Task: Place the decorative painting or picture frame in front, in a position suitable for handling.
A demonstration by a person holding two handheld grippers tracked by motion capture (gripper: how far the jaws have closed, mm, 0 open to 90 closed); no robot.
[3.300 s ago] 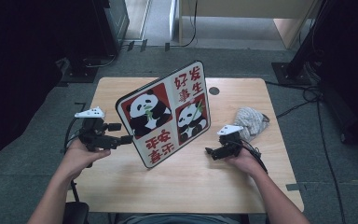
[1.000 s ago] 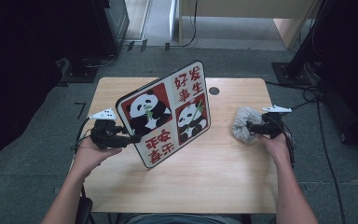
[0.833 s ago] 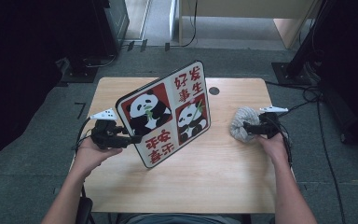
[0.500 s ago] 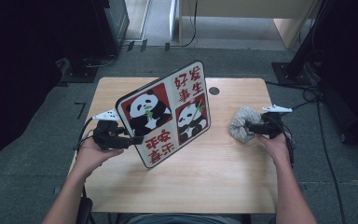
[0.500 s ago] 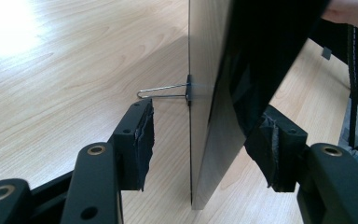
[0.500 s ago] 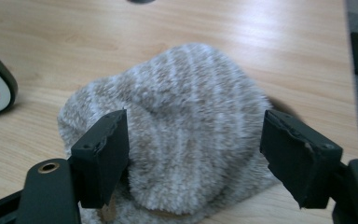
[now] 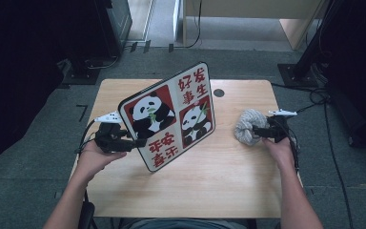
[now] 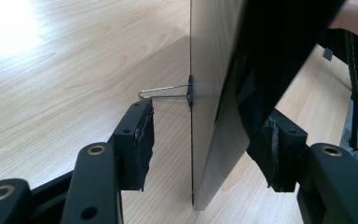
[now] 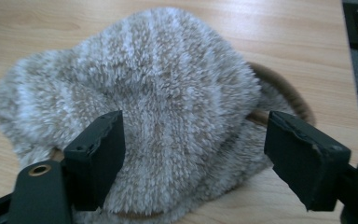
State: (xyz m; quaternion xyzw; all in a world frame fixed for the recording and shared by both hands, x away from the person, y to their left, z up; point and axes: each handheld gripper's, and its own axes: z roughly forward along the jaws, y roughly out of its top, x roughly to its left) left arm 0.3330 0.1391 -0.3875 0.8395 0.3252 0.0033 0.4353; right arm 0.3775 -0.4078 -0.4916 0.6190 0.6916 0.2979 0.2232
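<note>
Panda board (image 7: 171, 114) being held tilted on its edge on the counter (image 7: 209, 186), straddled by the left claw (image 8: 205, 154) with a gap at both pads, fluffy striped cloth (image 9: 140, 112) being framed between the just-opening right claw (image 9: 196, 158), unpinched.

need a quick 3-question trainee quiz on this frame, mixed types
1. True or false: the fluffy grey-and-beige striped fabric piece lies on the left half of the light wooden table.
2. Which gripper has the edge of the standing red, white and black panda-print board between its jaws?
3. What sits on that board's edge? A) small black binder clip with wire handle B) wooden peg C) tape
Key: 1 false, right half. 2 the left gripper. 3 A.
</note>
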